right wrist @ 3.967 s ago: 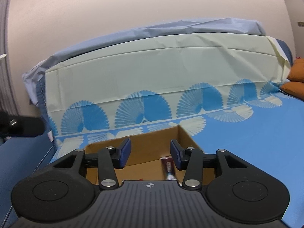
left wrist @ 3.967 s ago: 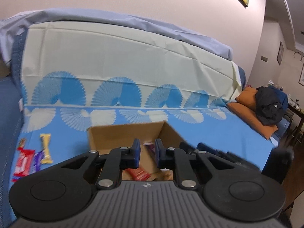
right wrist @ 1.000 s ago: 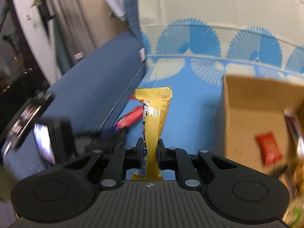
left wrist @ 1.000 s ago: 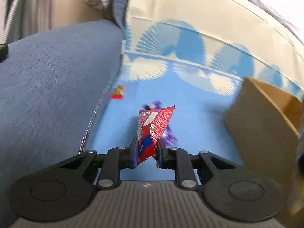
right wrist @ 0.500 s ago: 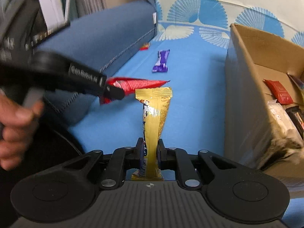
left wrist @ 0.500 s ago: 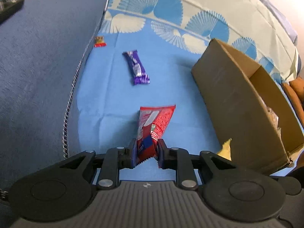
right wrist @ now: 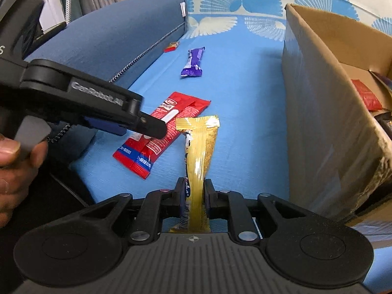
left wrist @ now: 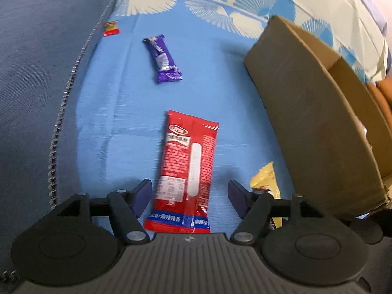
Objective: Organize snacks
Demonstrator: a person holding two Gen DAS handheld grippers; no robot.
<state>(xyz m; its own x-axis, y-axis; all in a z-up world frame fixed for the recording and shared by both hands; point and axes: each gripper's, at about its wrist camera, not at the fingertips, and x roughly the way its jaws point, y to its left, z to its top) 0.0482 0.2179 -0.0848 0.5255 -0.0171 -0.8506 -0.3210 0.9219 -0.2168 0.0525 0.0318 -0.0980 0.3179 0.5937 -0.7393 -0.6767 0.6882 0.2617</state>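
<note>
Here the red packet [left wrist: 188, 171] lies flat on the blue sheet [left wrist: 122, 98], between the pads of the left hand-held gripper [left wrist: 189, 197] but touched by neither; those jaws have just been opening and now stand wide, holding nothing. Just beside it, the yellow bar [right wrist: 199, 152] is pinched at its lower end by the right hand-held gripper [right wrist: 193, 194], whose jaws are closed on the wrapper, the far end reaching out over the sheet next to the red packet. Further off lie a purple bar [left wrist: 163, 60] and, by the seam of the dark blue cushion [left wrist: 36, 73], a small red candy [left wrist: 111, 28]. The cardboard box [left wrist: 313, 122] stands to the right with more snacks inside.

The risks look modest. The left gripper sits low over the red packet, so lifting away carelessly could drag or flip it. The yellow bar is held only by one end of a slick wrapper, so it may slip or swing as it is set down and land across the red packet instead of alongside. The two grippers also work close together and could knock each other.
</note>
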